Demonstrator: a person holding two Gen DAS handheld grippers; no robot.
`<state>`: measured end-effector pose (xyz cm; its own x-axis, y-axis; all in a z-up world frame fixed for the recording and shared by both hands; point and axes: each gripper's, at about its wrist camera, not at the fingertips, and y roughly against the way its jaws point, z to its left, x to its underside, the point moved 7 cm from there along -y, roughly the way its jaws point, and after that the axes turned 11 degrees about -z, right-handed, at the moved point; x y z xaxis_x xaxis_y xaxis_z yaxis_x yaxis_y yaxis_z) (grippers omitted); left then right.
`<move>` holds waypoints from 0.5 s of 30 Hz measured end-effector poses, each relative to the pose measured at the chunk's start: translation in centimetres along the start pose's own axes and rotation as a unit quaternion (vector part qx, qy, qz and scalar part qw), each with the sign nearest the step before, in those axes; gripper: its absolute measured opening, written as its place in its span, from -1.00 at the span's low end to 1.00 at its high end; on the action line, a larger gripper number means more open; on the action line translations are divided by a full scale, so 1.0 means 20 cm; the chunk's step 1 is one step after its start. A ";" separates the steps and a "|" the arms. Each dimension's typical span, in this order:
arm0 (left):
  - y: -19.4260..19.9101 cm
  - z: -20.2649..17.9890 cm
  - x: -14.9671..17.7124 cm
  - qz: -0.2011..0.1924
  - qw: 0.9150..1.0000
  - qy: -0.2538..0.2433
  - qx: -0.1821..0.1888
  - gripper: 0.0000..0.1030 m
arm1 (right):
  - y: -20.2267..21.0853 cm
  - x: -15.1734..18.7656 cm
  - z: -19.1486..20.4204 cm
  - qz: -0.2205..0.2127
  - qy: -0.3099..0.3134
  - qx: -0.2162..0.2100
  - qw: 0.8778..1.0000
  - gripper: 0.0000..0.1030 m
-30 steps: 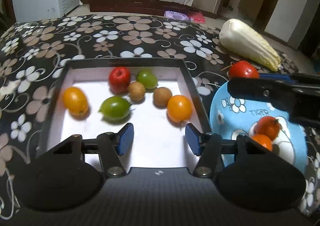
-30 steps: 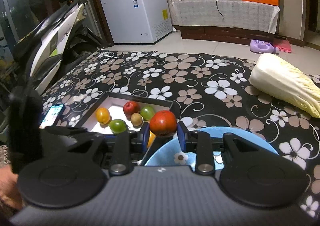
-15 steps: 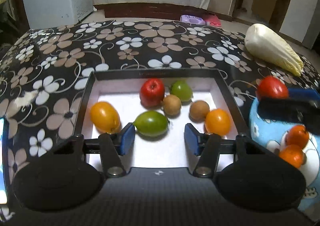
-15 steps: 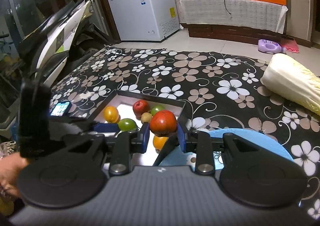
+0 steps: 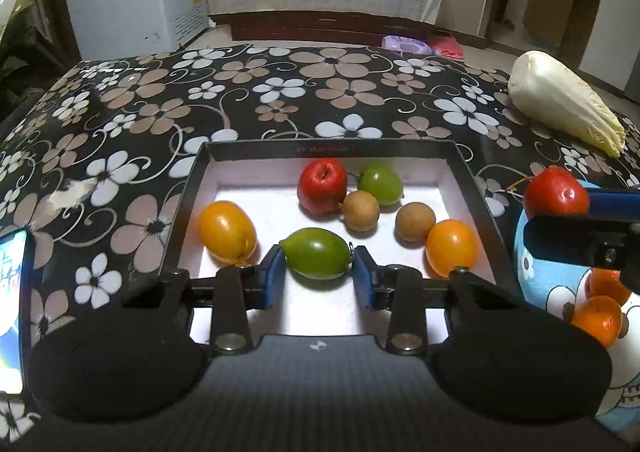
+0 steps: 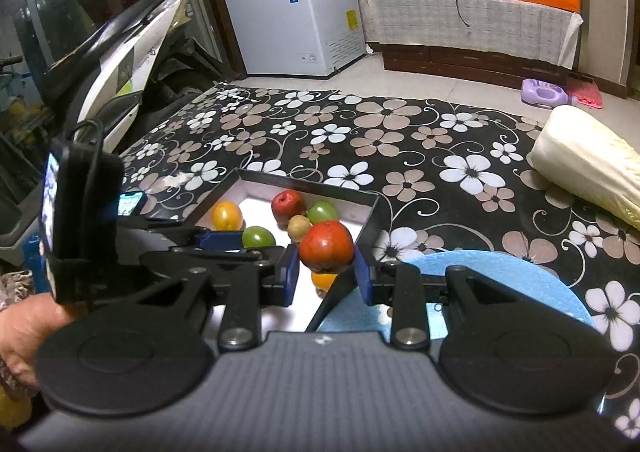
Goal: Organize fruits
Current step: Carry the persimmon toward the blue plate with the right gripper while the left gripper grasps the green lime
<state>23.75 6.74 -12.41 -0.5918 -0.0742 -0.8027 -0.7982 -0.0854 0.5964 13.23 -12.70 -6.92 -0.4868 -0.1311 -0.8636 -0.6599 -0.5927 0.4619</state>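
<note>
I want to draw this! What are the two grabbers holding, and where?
Right gripper pinches a red fruit by its sides. Left gripper brackets the green fruit; grip unclear.

On the tabletop (image 5: pixel 280 92), tray (image 5: pixel 192 188) at left, plate (image 5: pixel 532 252) just beside its right wall, cabbage (image 5: pixel 560 100) behind the plate, well apart.

In the tray:
- At the back, back apple (image 5: pixel 322 186), with back fruit (image 5: pixel 380 184) to its right.
- Before those, left longan (image 5: pixel 361 211), touching the back apple, and right longan (image 5: pixel 415 221).
- By the left wall, left fruit (image 5: pixel 227 232).
- By the right wall, right fruit (image 5: pixel 452 248), touching the right longan.
- Front centre, front fruit (image 5: pixel 316 258), between the jaws of the left gripper (image 5: pixel 318 272).

On the plate, two tangerines (image 5: pixel 596 320). Above the tray's right wall, held apple (image 6: pixel 326 246) in the right gripper (image 6: pixel 326 272).
</note>
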 end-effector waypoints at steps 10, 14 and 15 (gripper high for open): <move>0.16 0.00 0.03 0.006 1.000 0.022 0.003 -0.18 | 0.00 0.02 0.03 0.006 0.011 0.028 1.000 -0.36; 0.27 -0.01 0.04 0.001 1.000 0.019 0.008 -0.18 | 0.00 0.04 0.03 0.010 0.006 0.041 0.999 -0.36; 0.30 -0.01 0.05 0.001 1.000 0.017 0.009 -0.18 | 0.01 0.05 0.03 0.010 0.006 0.043 0.999 -0.36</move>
<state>18.43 5.87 -9.53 -0.5886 -0.1085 -0.8011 -0.7997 -0.0667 0.5967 12.31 -12.42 -7.52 -0.4935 -0.1521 -0.8563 -0.6976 -0.5188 0.4942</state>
